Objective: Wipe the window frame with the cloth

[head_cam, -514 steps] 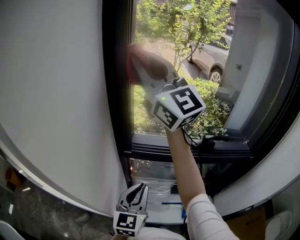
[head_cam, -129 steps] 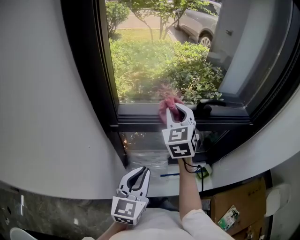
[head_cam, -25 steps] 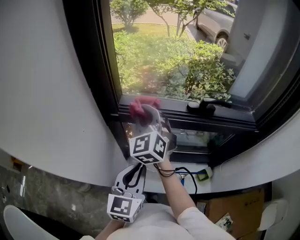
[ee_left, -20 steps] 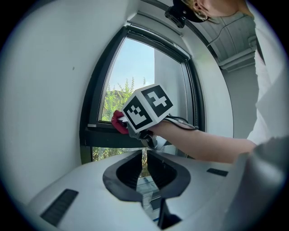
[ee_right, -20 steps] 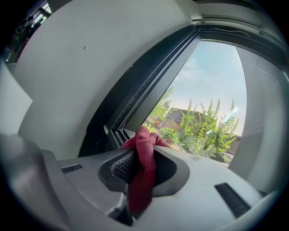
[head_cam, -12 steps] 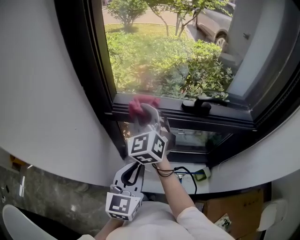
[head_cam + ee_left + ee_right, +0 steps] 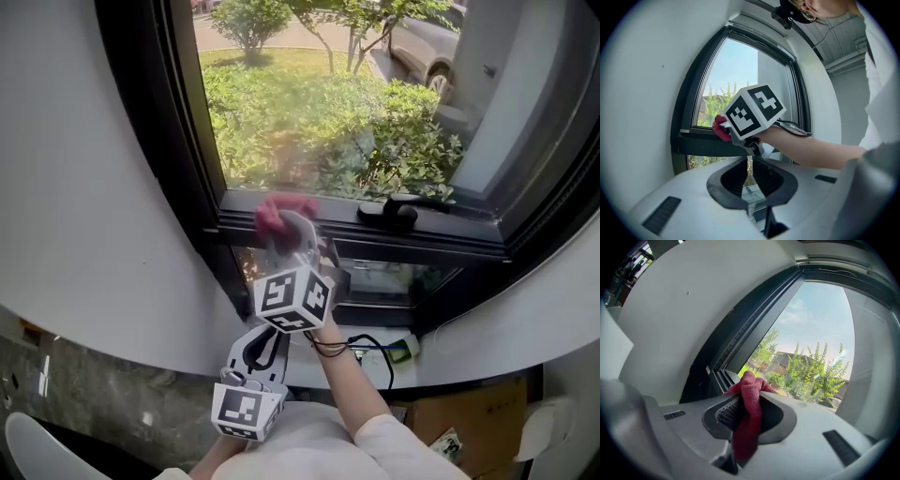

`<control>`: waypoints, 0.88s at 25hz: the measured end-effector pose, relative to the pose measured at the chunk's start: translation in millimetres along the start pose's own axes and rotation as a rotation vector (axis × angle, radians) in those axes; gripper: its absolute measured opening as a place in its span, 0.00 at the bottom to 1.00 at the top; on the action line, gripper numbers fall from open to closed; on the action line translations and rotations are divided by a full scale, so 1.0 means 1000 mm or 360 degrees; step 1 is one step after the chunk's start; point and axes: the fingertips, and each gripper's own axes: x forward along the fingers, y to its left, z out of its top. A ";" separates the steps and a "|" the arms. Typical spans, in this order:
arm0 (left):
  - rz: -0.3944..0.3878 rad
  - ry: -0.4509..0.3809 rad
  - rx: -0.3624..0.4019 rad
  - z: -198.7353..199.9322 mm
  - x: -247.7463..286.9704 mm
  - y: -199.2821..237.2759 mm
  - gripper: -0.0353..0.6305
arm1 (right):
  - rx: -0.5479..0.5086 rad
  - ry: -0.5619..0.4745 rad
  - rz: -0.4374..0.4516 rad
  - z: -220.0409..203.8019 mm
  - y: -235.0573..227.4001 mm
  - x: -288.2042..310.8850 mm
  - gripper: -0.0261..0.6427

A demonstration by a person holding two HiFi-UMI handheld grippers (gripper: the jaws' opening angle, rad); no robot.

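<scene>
Nearest the person, the left claw (image 7: 266, 345) hangs low and idle, its jaws together with nothing between them, as its own view shows (image 7: 751, 174). Above it, the right claw (image 7: 287, 227) is clamped on the red cloth (image 7: 279, 210) and presses it against the lower edge of the dark frame (image 7: 422, 246), close to the bottom left corner. The wiping stroke looks well under way. The next move probably calls for steady pressure and a slide along that edge or up the left side. The right gripper view alone shows the cloth (image 7: 750, 397) pinched between ribbed pads with a tail hanging down. Only the head view shows the handle (image 7: 399, 213) further right on the frame, which a rightward stroke would meet. Beyond the glass are shrubs (image 7: 375, 131) and a car (image 7: 427, 37).
</scene>
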 end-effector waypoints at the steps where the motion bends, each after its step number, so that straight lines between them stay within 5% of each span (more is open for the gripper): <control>1: -0.0002 0.0000 0.0000 0.000 0.001 0.000 0.12 | 0.0001 0.0000 0.0000 -0.001 -0.001 0.000 0.15; 22: -0.0049 -0.0002 0.0001 -0.001 0.003 -0.011 0.12 | 0.0034 0.0021 -0.0048 -0.016 -0.017 -0.013 0.15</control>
